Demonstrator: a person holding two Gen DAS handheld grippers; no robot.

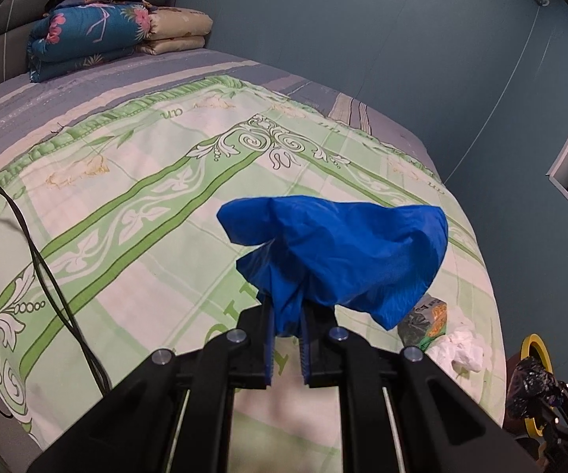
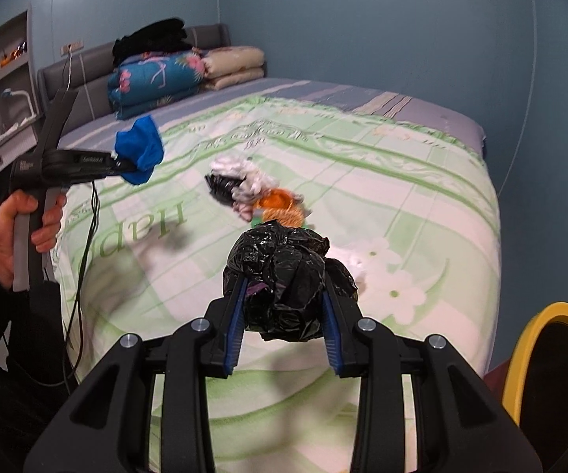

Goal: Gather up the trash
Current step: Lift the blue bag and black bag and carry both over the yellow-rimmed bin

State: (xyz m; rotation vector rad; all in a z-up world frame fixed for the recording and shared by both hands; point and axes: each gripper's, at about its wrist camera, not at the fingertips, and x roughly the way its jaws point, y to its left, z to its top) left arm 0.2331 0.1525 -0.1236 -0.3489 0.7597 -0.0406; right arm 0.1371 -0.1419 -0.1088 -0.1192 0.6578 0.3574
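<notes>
Your left gripper (image 1: 287,315) is clamped on a crumpled blue plastic bag (image 1: 339,252), and it looks pretty puffy: bright royal blue, thin and wrinkly, with the pinched bit squeezed between the jaws and the rest ballooning out above and to the right, held up over the bed (image 1: 134,181). From the right wrist view you can see that same blue bag hanging off the tip of your left gripper out to the side, above the near left part of the bedspread. Your right gripper (image 2: 284,307) is closed around a wad of black plastic bag (image 2: 288,280), glossy and scrunched into a rough ball that bulges out past both fingers, held above the foot end of the bed. The rest of the trash pile (image 2: 256,193) sits on the green-and-white floral bedspread near the middle: white crumpled tissue, another bit of black plastic, something orange and a green scrap, all bunched together and touching. A little more white tissue (image 2: 353,260) lies just beyond your black wad. A yellow-rimmed bin (image 2: 552,358) sits off the bed's corner on your right. Folded quilts (image 2: 158,79) are stacked up by the headboard, well away from all of it.
</notes>
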